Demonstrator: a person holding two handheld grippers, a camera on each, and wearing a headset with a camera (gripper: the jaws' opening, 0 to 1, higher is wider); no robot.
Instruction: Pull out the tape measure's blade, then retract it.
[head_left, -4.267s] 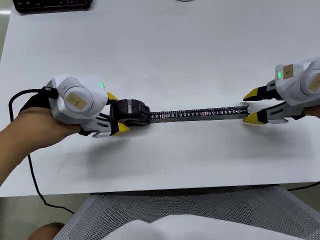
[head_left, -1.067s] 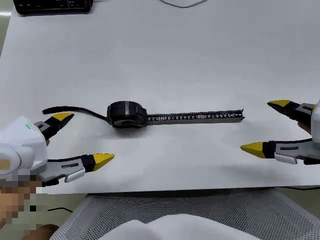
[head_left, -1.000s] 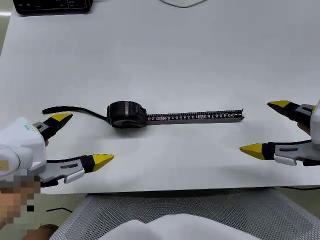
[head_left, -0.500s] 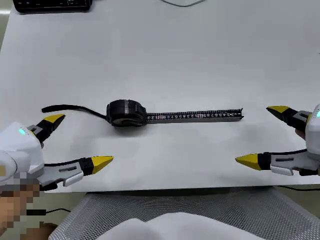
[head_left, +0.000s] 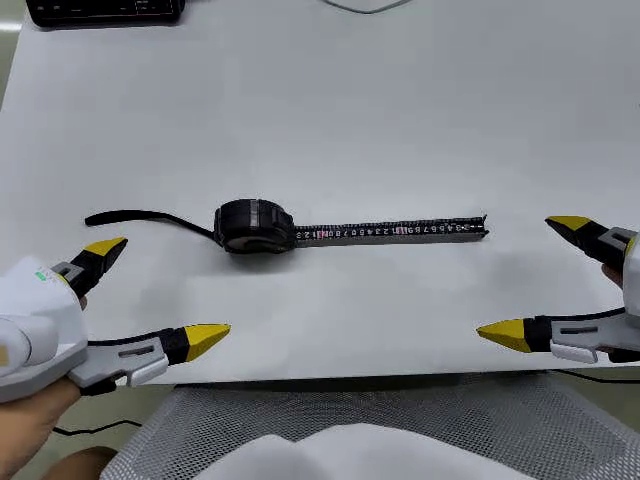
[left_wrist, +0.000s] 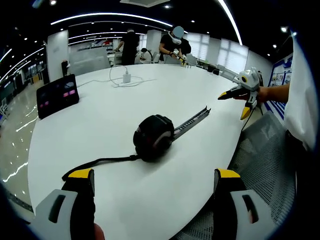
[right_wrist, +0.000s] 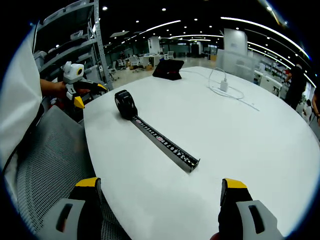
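Head view: seeing tape measure (head_left: 254, 227) lying mid-desk (head_left: 350, 110) with blade (head_left: 390, 231) drawn out flat toward the right and strap (head_left: 140, 217) trailing left; judging pull-out as done, retraction as left to do. Finding left gripper (head_left: 167, 288) hovering by the desk's front edge, spread wide, holding nothing, well apart from the case. Finding right gripper (head_left: 521, 278) likewise spread wide and empty, near the blade's hook end but not touching it. Left gripper view: looking along wide-apart jaws at the case (left_wrist: 153, 137) just ahead, blade (left_wrist: 192, 119) running away toward right gripper (left_wrist: 234, 104), nothing pinched. Right gripper view: looking along spread jaws at blade tip (right_wrist: 192, 162) resting on the desk ahead, case (right_wrist: 126, 104) at the far end, left gripper (right_wrist: 91, 96) hanging open past the desk edge. Guessing retraction as needing a grip on the case first; not making out any lock button.
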